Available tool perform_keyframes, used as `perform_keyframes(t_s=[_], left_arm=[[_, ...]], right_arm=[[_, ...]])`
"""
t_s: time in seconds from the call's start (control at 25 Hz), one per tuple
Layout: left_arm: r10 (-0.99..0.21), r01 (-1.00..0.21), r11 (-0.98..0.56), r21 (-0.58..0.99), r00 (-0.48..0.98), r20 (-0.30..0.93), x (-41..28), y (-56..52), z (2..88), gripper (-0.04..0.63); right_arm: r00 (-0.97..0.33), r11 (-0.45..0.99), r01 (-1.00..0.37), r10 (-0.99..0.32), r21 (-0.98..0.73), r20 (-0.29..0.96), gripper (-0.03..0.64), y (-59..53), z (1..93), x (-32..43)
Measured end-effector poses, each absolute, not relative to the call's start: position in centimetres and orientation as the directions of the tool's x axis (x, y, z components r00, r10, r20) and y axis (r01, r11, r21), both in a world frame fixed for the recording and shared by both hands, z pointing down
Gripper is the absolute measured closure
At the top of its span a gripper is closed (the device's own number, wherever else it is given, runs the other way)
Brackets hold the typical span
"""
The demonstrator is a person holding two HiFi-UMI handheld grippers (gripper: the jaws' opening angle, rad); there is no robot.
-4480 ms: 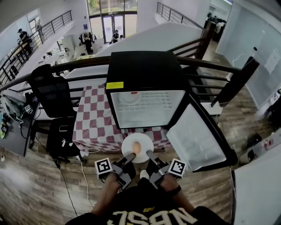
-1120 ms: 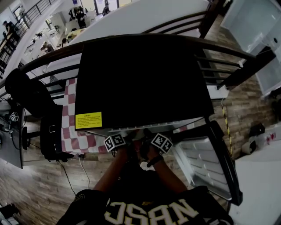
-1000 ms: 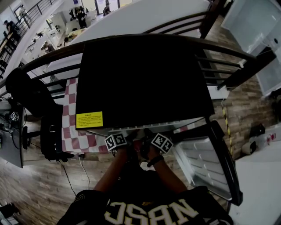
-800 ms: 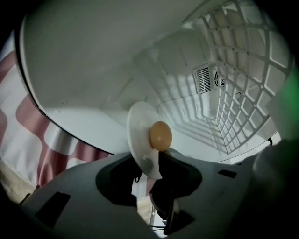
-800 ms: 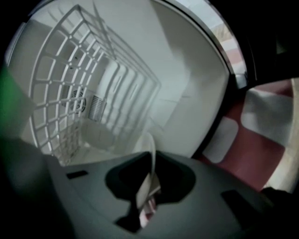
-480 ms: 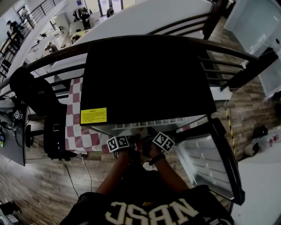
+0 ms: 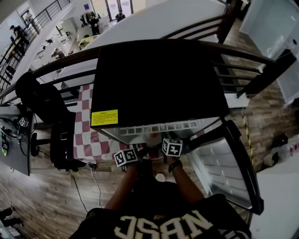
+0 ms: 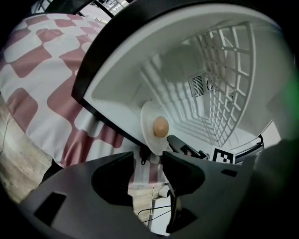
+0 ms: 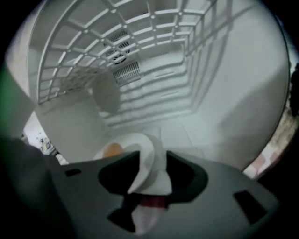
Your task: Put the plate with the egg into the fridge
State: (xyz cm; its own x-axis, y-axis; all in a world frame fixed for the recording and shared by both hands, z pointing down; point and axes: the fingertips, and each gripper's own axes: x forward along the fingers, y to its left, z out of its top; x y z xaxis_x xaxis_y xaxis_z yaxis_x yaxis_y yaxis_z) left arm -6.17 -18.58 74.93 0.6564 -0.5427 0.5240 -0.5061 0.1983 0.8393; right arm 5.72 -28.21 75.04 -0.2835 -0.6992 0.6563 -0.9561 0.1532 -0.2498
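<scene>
Just inside the fridge (image 7: 159, 84) sits the plate (image 8: 148, 122) with the egg (image 8: 160, 126), rim between the right gripper's (image 9: 152, 161) newly spread jaws, left gripper (image 8: 148, 156) likewise spread, empty; a skewed pullback could drag it out.

Daylight is pouring in behind the fridge (image 7: 159, 84), which is sitting black on top and glowing white inside.

Beyond the fridge, the windows (image 7: 112, 5) are blowing out into glare. Its dark top is swallowing detail, and so is the person's clothing (image 7: 159, 224) in front of it. Inside the fridge, soft even light is casting faint ribbed shadows on the back wall (image 9: 154, 93). The right gripper view is smearing, and the plate (image 9: 148, 161) is going soft. Every view is bending and darkening toward its corners.
</scene>
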Motion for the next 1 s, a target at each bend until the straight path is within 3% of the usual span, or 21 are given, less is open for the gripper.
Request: perform_keyframes(t_s=[0.44,0.8,1.0], left_arm=[[-0.527,-0.635,-0.001,0.772,0.656,0.540,-5.7,-17.6,73.9,0.397],[-0.634,-0.779,-0.318,0.540,0.598,0.490,-4.8,-19.1,70.4,0.399],[-0.674,-0.800,-0.377,0.466,0.582,0.455,-4.6,-19.2,68.5,0.400]], right_arm=[[-0.346,0.223,-0.936,-0.718,-0.271,0.604,0.442,-22.9,73.5,7.3],[-0.468,0.156,-0.838,-0.699,-0.523,0.541,0.442,-19.6,75.8,5.9],[-0.528,0.096,-0.749,-0.685,-0.656,0.502,0.443,-18.8,76.7,3.7]])
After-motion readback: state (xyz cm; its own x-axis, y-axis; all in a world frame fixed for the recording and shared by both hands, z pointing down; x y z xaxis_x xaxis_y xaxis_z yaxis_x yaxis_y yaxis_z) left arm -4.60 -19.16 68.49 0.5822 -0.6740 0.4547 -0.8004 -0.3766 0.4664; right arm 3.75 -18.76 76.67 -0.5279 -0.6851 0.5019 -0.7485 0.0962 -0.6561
